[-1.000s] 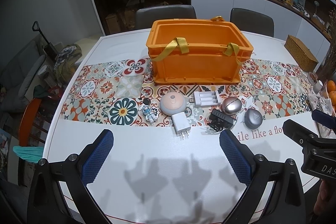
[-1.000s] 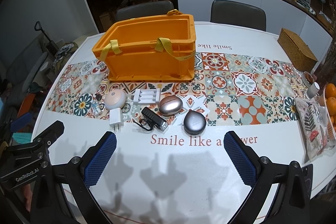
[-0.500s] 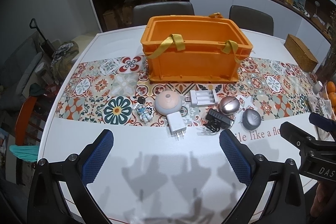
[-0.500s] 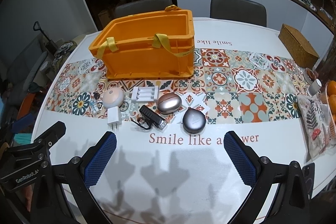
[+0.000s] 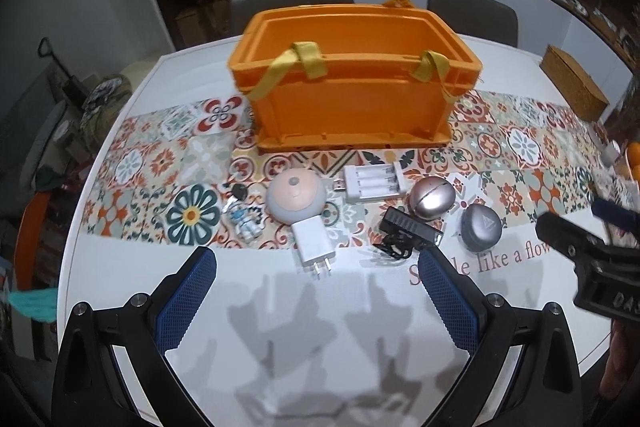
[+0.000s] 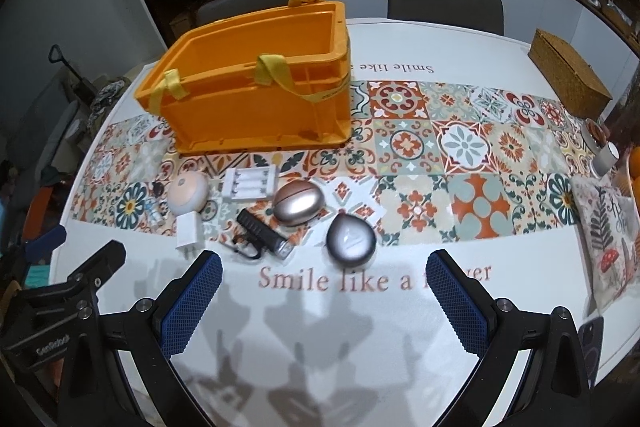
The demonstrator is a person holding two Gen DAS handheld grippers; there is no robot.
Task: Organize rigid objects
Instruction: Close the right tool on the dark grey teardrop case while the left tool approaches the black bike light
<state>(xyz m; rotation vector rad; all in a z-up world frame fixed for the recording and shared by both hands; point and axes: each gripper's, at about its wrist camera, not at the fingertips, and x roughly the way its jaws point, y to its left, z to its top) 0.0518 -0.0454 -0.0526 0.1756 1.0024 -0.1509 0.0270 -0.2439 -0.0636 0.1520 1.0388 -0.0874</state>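
An orange crate (image 5: 352,95) stands on the tiled runner. In front of it, left to right, lie an astronaut figurine (image 5: 244,221), a round pink lamp (image 5: 295,195) touching a white plug adapter (image 5: 314,243), a battery charger (image 5: 374,182), a black flashlight (image 5: 410,229), a rose-gold egg case (image 5: 431,195) and a grey case (image 5: 480,227). Nearer than these, the left gripper (image 5: 316,301) and the right gripper (image 6: 320,301) hover with jaws wide apart, holding nothing.

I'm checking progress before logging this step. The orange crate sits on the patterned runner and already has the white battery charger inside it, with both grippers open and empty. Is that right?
Not quite. The white battery charger is not inside the orange crate; it lies on the patterned runner in front of it, as the left wrist view shows. The crate looks empty. The left gripper and right gripper are open and empty.
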